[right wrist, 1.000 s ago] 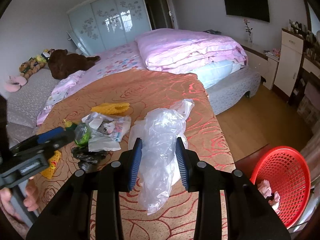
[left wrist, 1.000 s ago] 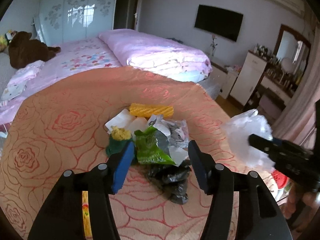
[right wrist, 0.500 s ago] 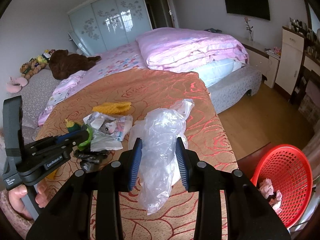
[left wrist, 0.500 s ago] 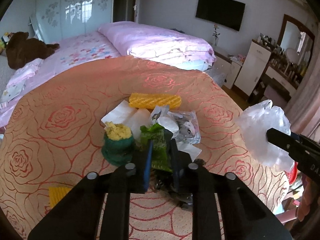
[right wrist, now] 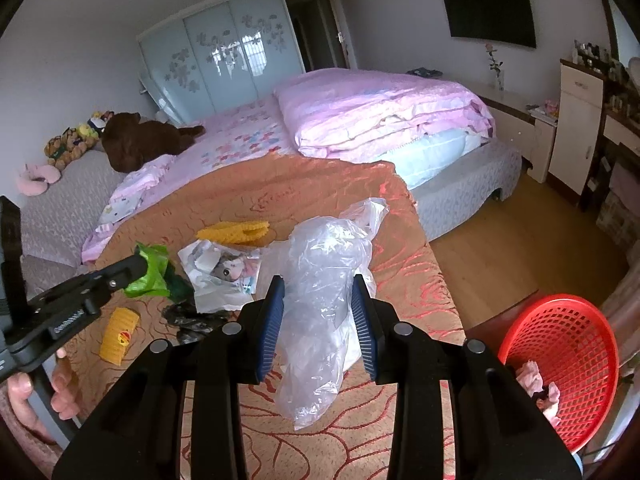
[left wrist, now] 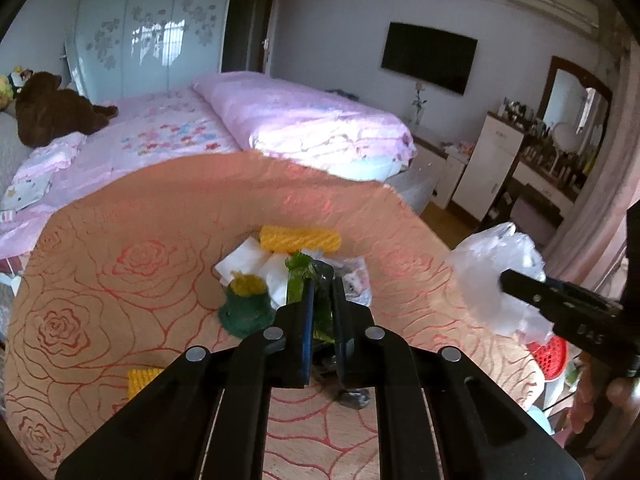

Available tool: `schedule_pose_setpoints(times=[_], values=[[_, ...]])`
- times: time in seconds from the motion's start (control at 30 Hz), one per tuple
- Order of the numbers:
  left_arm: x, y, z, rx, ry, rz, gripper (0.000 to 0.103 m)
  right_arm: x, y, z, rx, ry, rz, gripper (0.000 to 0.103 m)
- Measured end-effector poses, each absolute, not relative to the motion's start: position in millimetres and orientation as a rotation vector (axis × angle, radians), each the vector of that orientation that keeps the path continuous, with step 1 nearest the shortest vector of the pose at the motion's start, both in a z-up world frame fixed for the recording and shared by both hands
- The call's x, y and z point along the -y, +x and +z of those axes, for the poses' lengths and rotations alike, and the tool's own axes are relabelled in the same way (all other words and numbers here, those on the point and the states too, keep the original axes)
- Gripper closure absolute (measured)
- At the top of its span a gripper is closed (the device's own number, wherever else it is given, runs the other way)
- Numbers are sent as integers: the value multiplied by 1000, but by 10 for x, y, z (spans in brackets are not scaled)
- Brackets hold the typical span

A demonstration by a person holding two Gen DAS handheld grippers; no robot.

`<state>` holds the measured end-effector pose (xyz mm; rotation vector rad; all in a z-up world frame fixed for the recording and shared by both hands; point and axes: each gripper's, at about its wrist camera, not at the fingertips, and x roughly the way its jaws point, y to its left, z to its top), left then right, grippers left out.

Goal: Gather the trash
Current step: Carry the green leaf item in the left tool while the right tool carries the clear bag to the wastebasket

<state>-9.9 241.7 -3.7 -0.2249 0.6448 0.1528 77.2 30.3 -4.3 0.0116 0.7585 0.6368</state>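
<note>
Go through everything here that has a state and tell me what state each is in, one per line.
left gripper: shut on the green wrapper, lifted off the bedspread
right gripper: shut on the clear plastic bag
red basket: on the floor, some trash inside
yellow wrapper: lying on the bedspread
wardrobe doors: closed
TV: off

Left tongs (left wrist: 320, 300) clamped, right tongs (right wrist: 318, 320) gripping

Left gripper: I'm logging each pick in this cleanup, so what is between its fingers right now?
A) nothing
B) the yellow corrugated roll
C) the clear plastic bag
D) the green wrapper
D: the left gripper is shut on the green wrapper, lifted off the bedspread; the clear plastic bag is in the right gripper.
</note>
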Motion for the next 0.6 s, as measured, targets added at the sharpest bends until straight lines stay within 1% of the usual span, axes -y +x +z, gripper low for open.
schedule_pose_setpoints(times=[0.27, 0.6], values=[[-2183, -131, 177, -600, -189, 100, 95, -199, 716, 83, -726, 25, 621, 69], [-1841, -3, 172, -608, -144, 27, 95, 118, 708, 171, -693, 43, 541, 69]])
